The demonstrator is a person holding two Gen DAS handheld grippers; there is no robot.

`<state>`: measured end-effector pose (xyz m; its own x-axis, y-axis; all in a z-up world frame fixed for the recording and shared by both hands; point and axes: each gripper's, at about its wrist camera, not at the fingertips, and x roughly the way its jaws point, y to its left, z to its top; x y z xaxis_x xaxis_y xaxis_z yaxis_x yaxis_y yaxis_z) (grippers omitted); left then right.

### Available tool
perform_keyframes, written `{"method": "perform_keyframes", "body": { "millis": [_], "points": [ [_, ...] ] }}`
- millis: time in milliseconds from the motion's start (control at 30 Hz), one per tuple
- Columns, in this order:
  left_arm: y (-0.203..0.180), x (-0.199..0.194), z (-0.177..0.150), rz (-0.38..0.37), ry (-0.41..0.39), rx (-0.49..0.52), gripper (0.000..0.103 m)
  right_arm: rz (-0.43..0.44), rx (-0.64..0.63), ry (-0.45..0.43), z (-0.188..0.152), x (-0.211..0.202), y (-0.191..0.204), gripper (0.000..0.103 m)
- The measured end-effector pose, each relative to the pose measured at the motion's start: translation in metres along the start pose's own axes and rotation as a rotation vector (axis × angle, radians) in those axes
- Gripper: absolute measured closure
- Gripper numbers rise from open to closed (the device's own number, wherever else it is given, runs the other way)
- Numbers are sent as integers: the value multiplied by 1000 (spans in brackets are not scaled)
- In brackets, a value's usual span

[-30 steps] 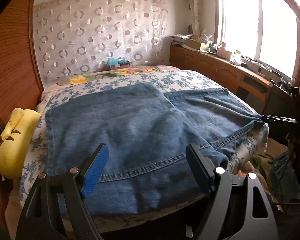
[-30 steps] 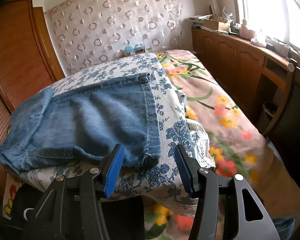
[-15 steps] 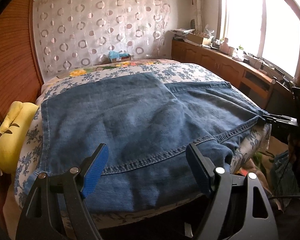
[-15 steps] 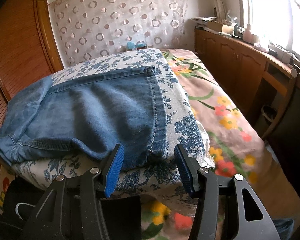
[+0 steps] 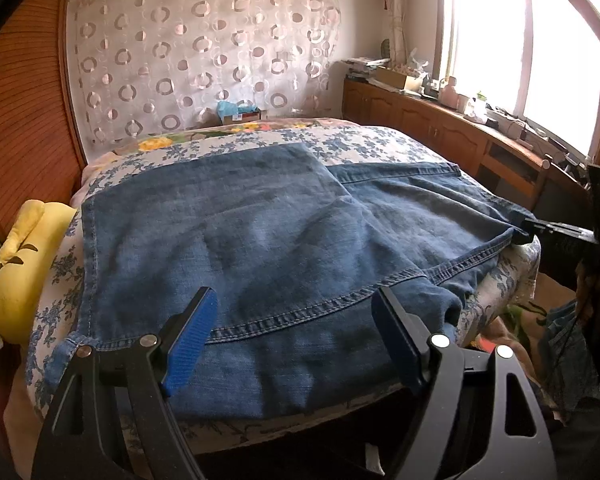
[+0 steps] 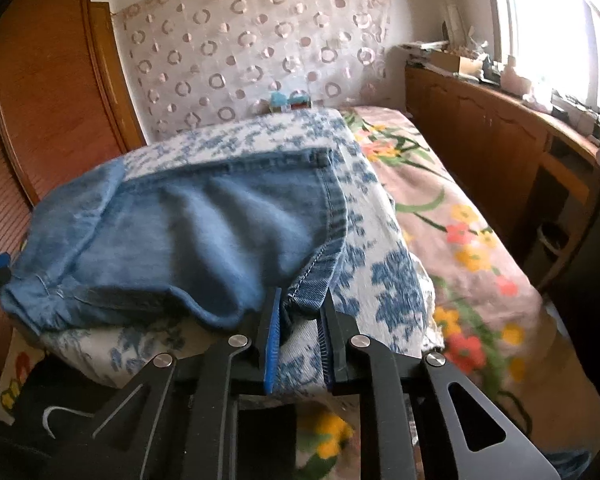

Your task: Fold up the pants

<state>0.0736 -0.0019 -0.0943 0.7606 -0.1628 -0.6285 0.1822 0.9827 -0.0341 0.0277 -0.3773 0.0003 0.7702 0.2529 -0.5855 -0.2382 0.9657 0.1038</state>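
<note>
Left wrist view: pants point(image 5: 240, 240) lie spread over the blue-flowered cover point(image 5: 364, 142) on the bed, already doubled once, with one layer's edge running diagonally across the middle. Left gripper point(image 5: 296, 336) hovers at the near edge, jaws spread wide, nothing between them; the stitched hem passes just beyond the tips. Right gripper point(image 5: 540, 228) shows at the far right, at the denim's right corner. A yellow pillow point(image 5: 24, 264) sits at the left edge of the bed.

Advice here: bring the left gripper down over the near hem and bite only denim. Go deep enough to take every layer, or the lower one stays behind when lifted.

Right wrist view: right gripper point(image 6: 298, 312) is closing on the near right corner of the pants point(image 6: 188, 232), and the stitched hem is bunched between the pads. The flowered cover point(image 6: 384, 280) lies right under that corner and seems partly inside the jaws; I can't tell whether it is pinched too. Frame is a bit blurred.

Advice: test with a small lift before the big move. If the cover rises with the denim, release and regrip higher on the hem. Lift both corners together and level, carry them to the far edge, and keep the fabric taut so the fold line stays straight.
</note>
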Motion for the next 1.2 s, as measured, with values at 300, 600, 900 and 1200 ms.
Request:
{"method": "perform_keyframes", "body": {
  "millis": [300, 600, 900, 1200],
  "points": [
    [2, -7, 1, 5, -13, -3, 23, 59, -20, -75, 12, -17, 15, 86],
    [3, -13, 4, 8, -25, -3, 23, 118, -90, -138, 30, -22, 41, 86],
    [10, -26, 7, 22, -48, -8, 23, 225, -212, -224, 61, -22, 84, 86],
    [26, -40, 5, 42, -70, -33, 23, 332, -310, -271, 82, -9, 130, 86]
  ]
}}
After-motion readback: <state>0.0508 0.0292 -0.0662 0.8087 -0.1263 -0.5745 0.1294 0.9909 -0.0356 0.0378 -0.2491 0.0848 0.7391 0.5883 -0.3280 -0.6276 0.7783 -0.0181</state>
